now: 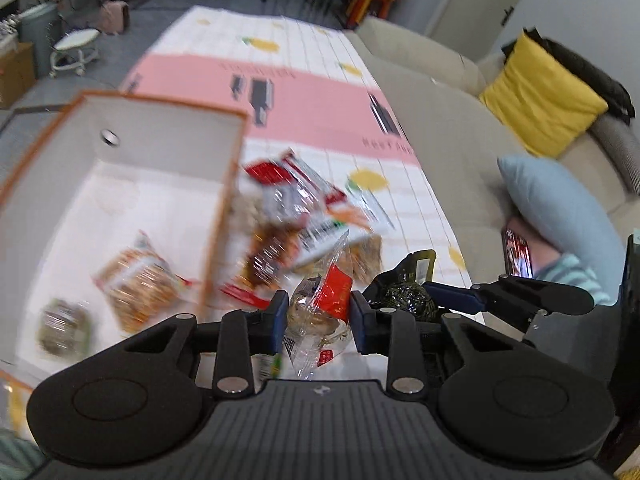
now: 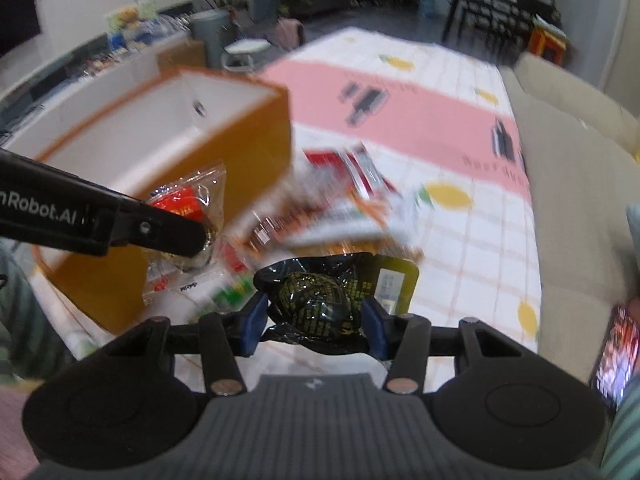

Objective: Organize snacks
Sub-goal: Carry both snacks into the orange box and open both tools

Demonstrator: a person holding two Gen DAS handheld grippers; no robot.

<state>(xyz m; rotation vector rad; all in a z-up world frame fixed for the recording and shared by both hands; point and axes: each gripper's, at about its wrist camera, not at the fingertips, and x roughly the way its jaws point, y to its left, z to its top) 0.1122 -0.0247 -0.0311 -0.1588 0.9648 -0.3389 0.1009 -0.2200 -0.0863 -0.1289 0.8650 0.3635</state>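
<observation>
Snacks: 2 packets were in hand and a loose heap (image 1: 304,216) lay on the desk (image 1: 320,80), just right of the box.
Clear packet: a see-through wrapper with a red label (image 1: 320,304) sat pinched between the pads of the left claw (image 1: 319,322), clear of the desk as far as I could judge.
Black packet: a dark, yellow-printed pouch (image 2: 320,300) was clamped in the right claw (image 2: 314,326), its yellow-labelled corner sticking out to the right.
Left claw state: closed on the clear packet, pads pressing its crumpled middle.
Right claw state: closed on the black packet, both blue pads against its sides.
Box: an orange-sided, white-lined box (image 1: 132,168) stood open-topped, with 2 packets already on its floor, a biscuit pack (image 1: 138,280) and a darker one (image 1: 64,326).
Key relation: the box lay ahead and to the left of both claws; the left claw sat beside its near right wall, while the right claw was further right, with the left claw between it and the box.
Nearer hand: the left, by my judgement, so its packet looked the easier to drop in first.
Long axis: the box ran away from the claws, its near end closest to them.
Blur: the heap was smeared, so single wrappers in it could not be told apart.
</observation>
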